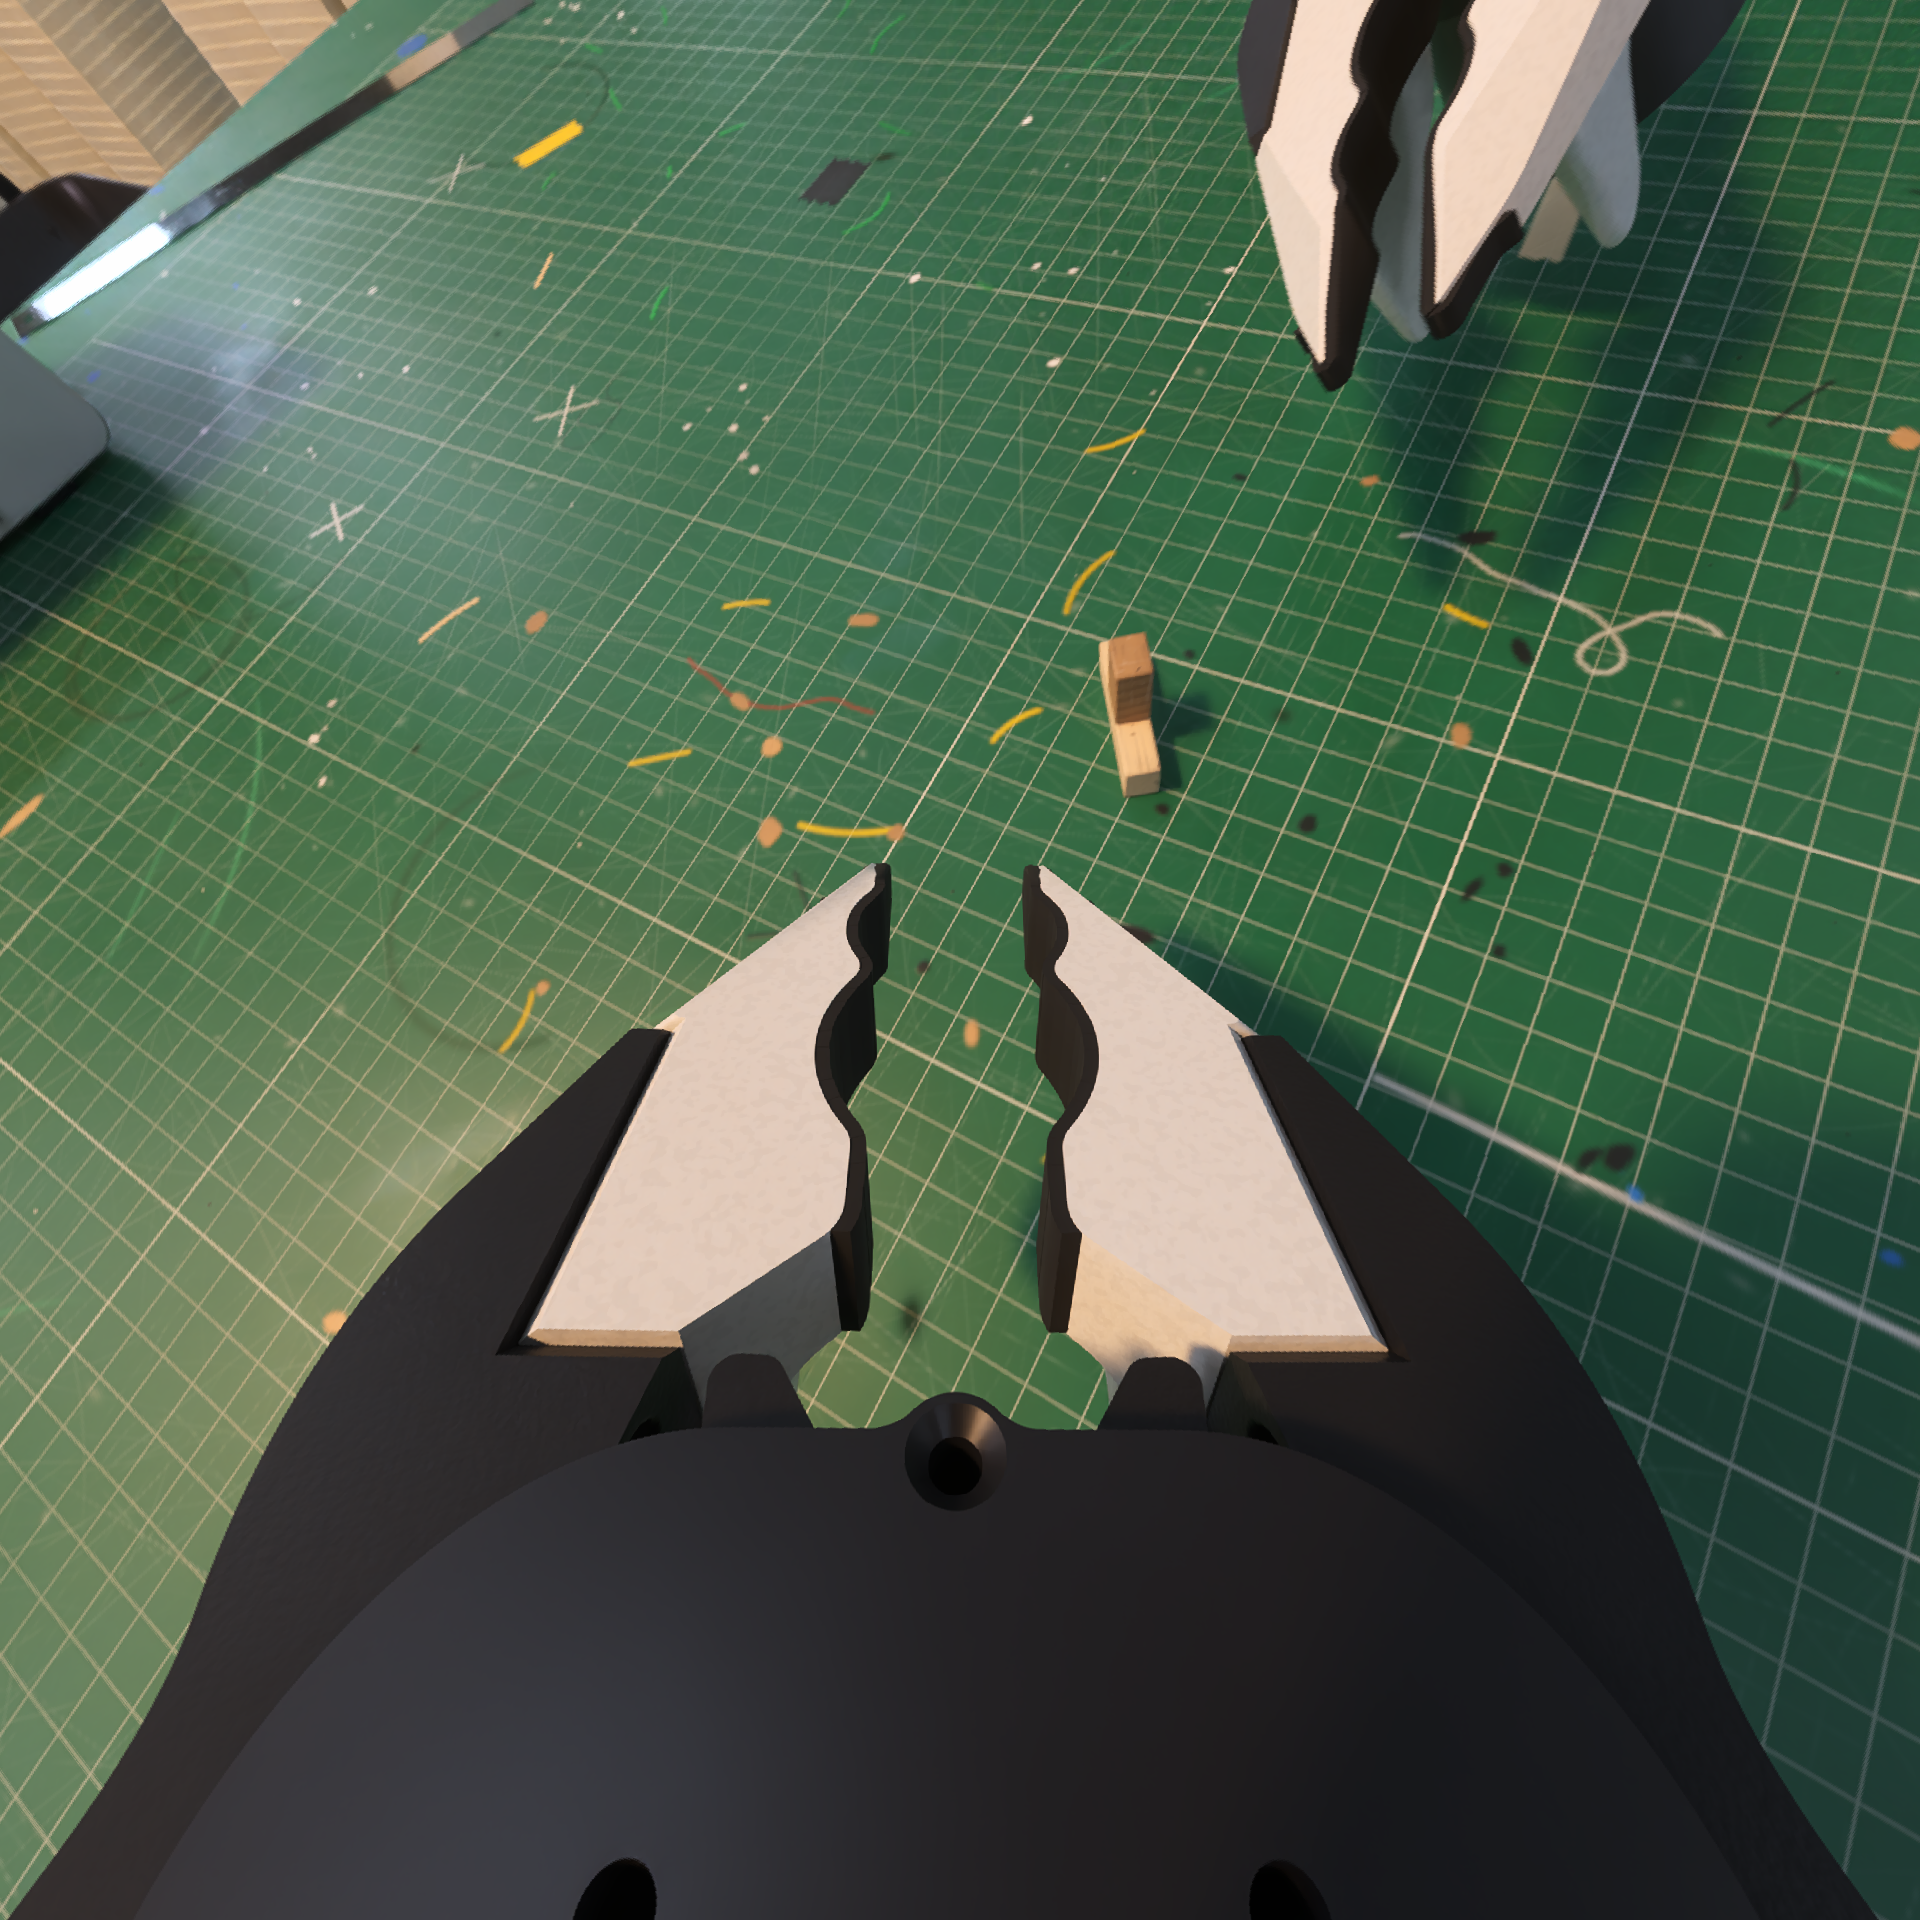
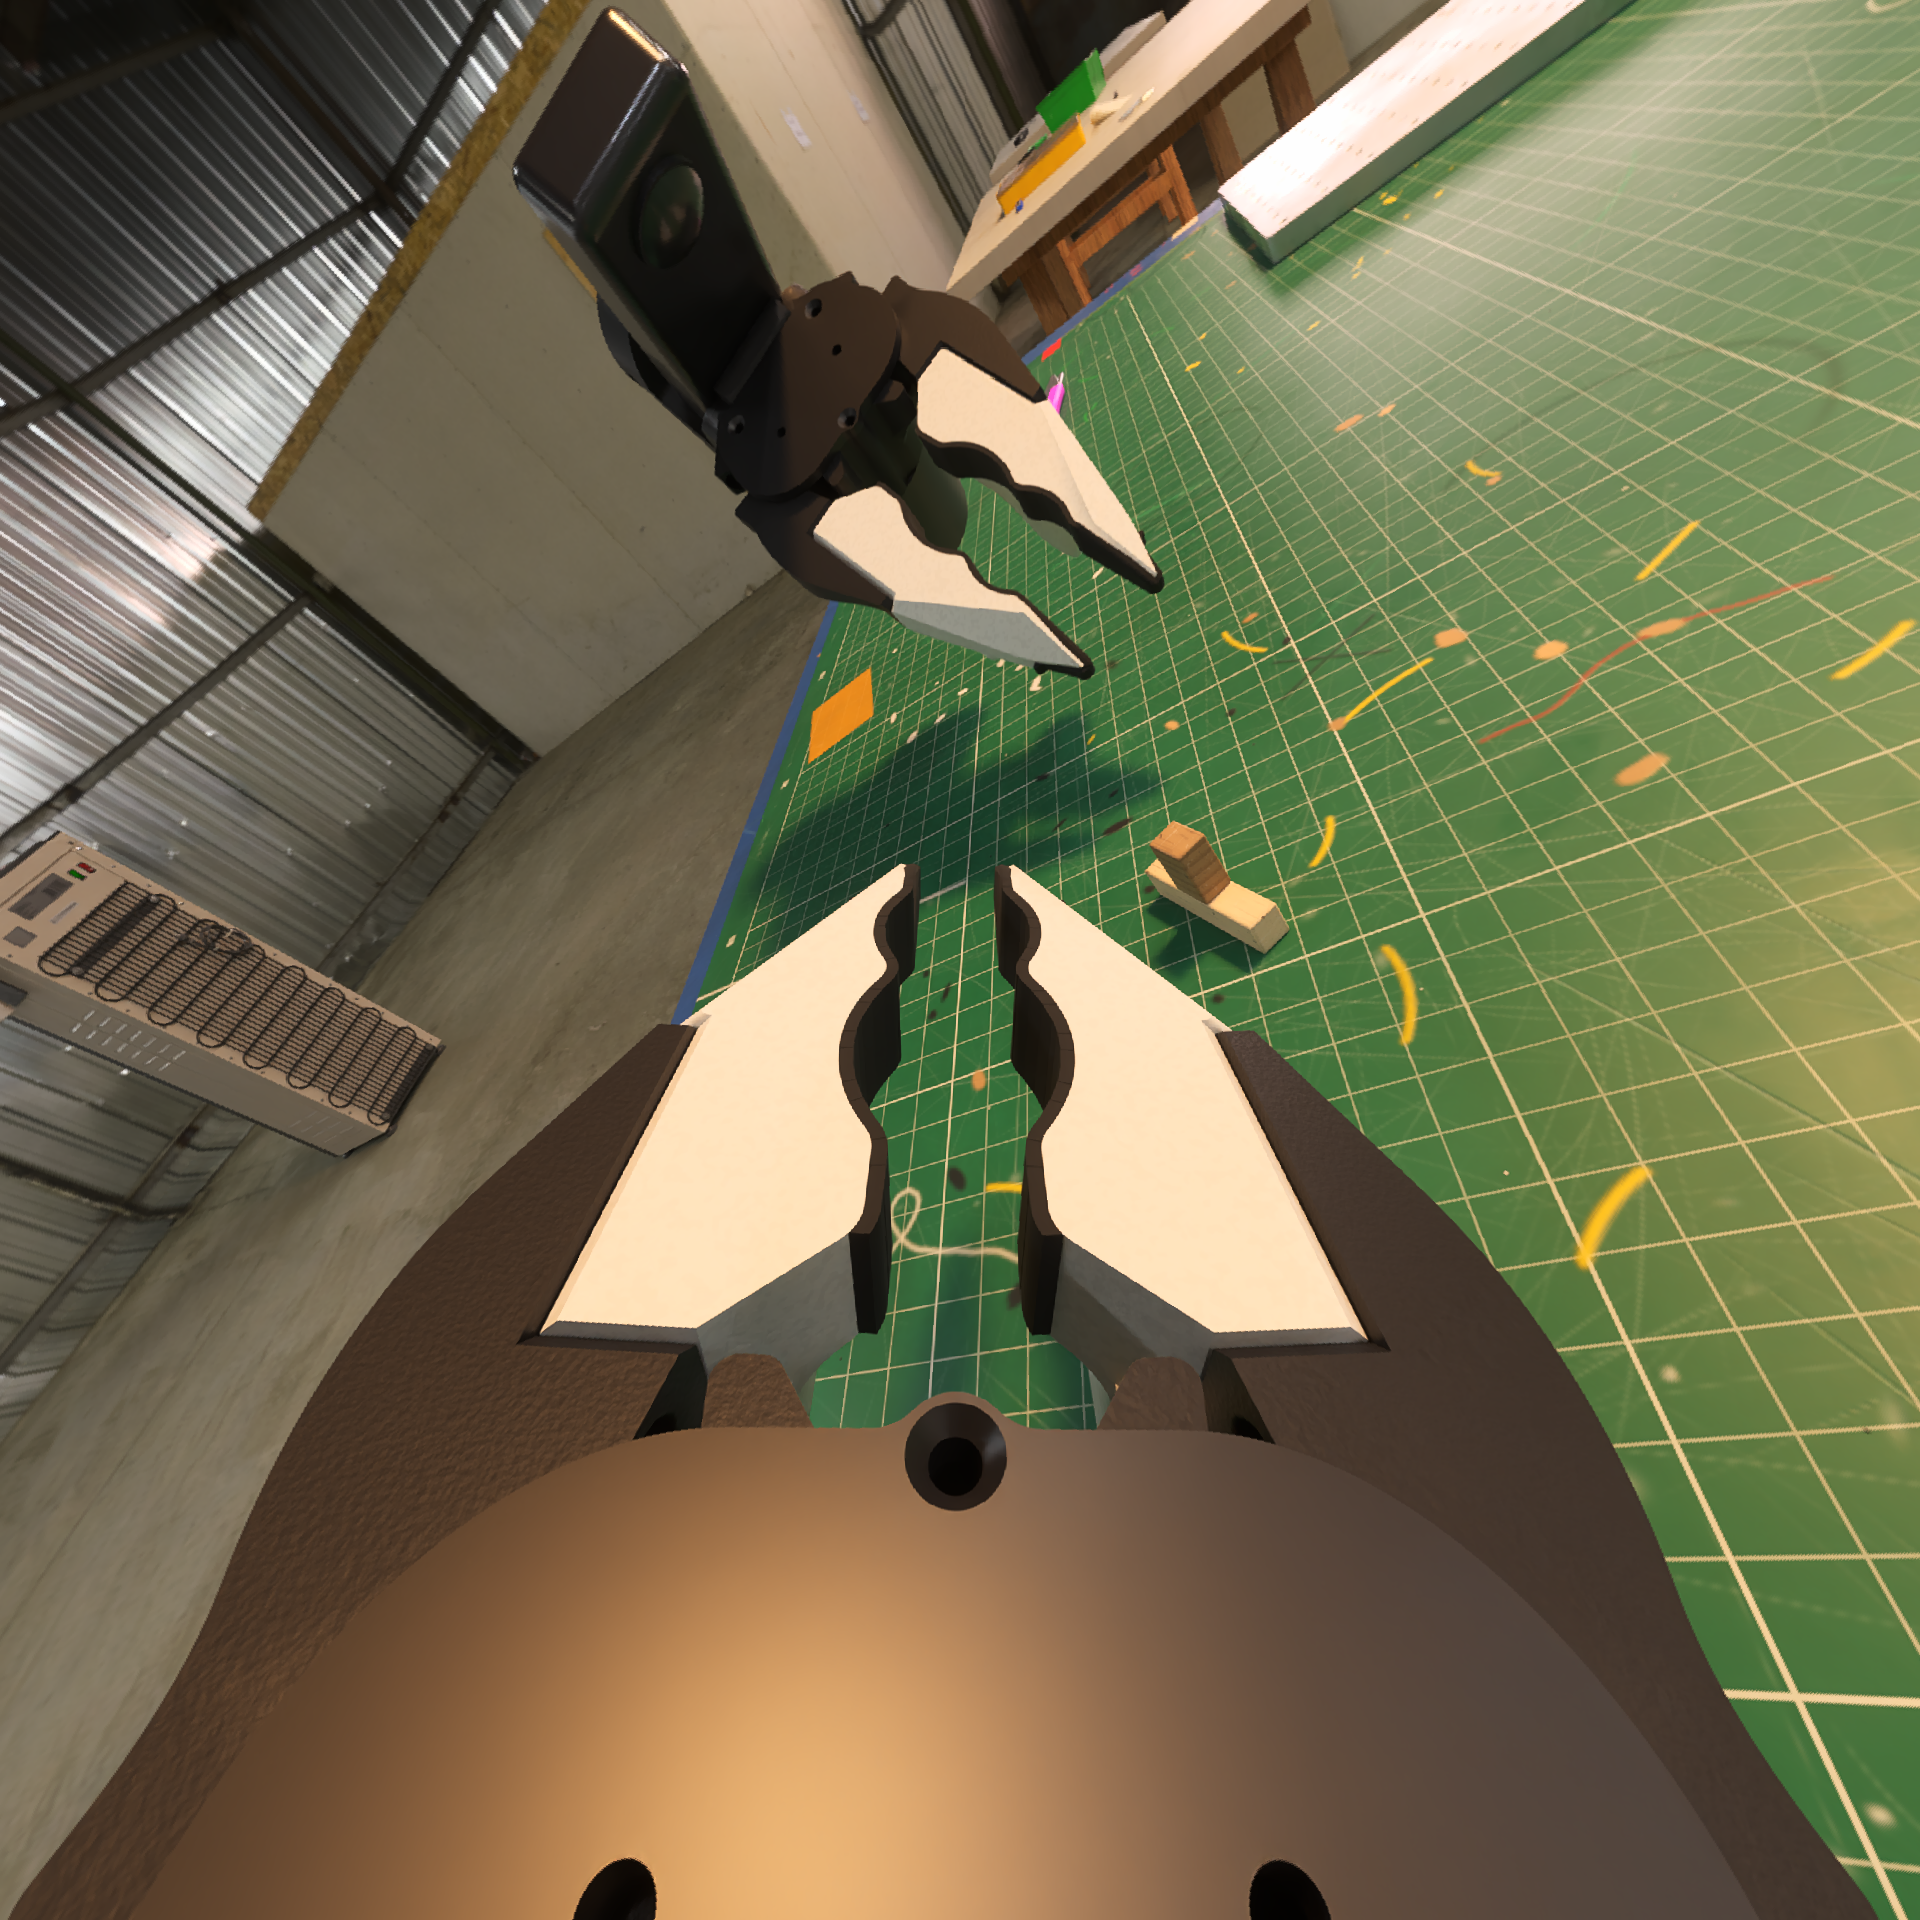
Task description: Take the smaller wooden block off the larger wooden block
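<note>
A small, darker wooden block sits on one end of a longer pale wooden block, which lies flat on the green cutting mat. My left gripper is open and empty, above the mat, short of the blocks and a little to their left. My right gripper hovers beyond the blocks at the upper right, fingers pointing down. In the right wrist view the small block on the large block lies just ahead and right of my right gripper, which is open and empty. The left gripper hangs beyond.
The mat's edge drops to a concrete floor to the left of the right gripper. A long white beam lies at the mat's far end. A grey flat object lies at the left of the left wrist view.
</note>
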{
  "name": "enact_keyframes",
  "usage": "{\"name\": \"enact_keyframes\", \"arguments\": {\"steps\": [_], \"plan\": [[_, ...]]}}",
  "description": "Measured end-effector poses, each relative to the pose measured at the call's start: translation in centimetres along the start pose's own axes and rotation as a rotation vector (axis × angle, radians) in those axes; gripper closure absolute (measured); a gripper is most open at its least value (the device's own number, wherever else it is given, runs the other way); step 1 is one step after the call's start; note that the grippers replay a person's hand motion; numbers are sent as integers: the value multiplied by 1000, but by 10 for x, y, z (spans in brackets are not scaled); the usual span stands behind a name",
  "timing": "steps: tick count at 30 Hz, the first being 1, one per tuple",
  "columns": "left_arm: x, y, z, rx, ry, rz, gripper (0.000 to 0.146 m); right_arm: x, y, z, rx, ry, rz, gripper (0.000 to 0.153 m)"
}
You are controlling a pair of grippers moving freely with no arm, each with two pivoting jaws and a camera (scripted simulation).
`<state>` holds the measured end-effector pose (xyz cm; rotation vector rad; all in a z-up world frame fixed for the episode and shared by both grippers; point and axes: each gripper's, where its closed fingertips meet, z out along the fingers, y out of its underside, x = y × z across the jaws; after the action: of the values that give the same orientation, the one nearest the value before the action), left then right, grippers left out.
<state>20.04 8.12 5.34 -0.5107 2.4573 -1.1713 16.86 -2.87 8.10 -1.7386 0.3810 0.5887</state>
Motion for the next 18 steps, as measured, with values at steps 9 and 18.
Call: {"name": "enact_keyframes", "arguments": {"steps": [9,18], "plan": [[24,-18,15,28,15,17,122,-3,-1,-3,27,3,-34,140],[30,-20,20,25,14,1,123,-4,-2,-3,31,-5,-34,140]]}}
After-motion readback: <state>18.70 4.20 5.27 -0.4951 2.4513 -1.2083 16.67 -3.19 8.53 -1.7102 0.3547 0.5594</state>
